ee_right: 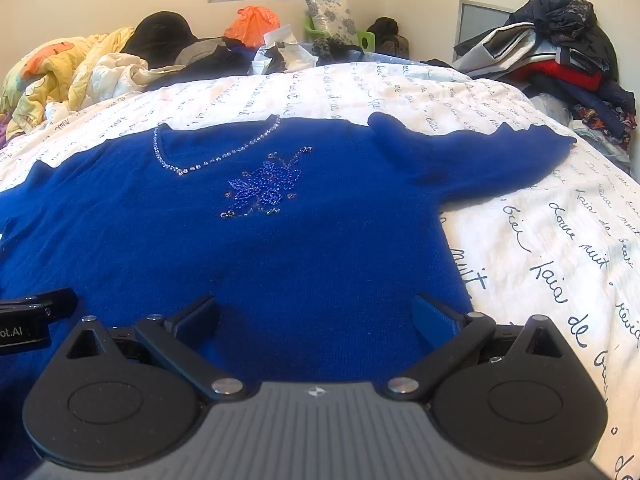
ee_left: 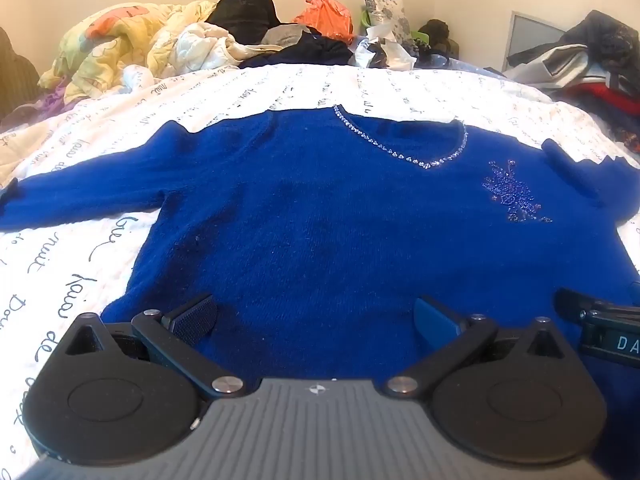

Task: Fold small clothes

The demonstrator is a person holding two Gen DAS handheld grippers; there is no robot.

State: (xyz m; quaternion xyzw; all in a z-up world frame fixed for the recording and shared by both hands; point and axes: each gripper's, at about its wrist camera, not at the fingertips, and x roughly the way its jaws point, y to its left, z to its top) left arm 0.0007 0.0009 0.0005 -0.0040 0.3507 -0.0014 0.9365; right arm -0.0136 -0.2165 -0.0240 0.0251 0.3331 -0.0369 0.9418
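Note:
A royal-blue knit sweater (ee_left: 320,216) lies flat, front up, on the bed, with a rhinestone neckline and a beaded flower on the chest; it also fills the right wrist view (ee_right: 256,248). Its sleeves spread out to both sides. My left gripper (ee_left: 316,320) is open, fingers wide, low over the sweater's bottom hem on its left half. My right gripper (ee_right: 316,320) is open over the hem on the right half. Each gripper's edge shows in the other's view, the right gripper (ee_left: 608,332) and the left gripper (ee_right: 32,320). Neither holds anything.
The white bedspread (ee_right: 552,248) with handwritten script covers the bed. A rumpled yellow quilt (ee_left: 112,48) and heaped clothes and bags (ee_left: 316,32) lie along the far side. A pile of dark garments (ee_right: 560,52) sits at the far right.

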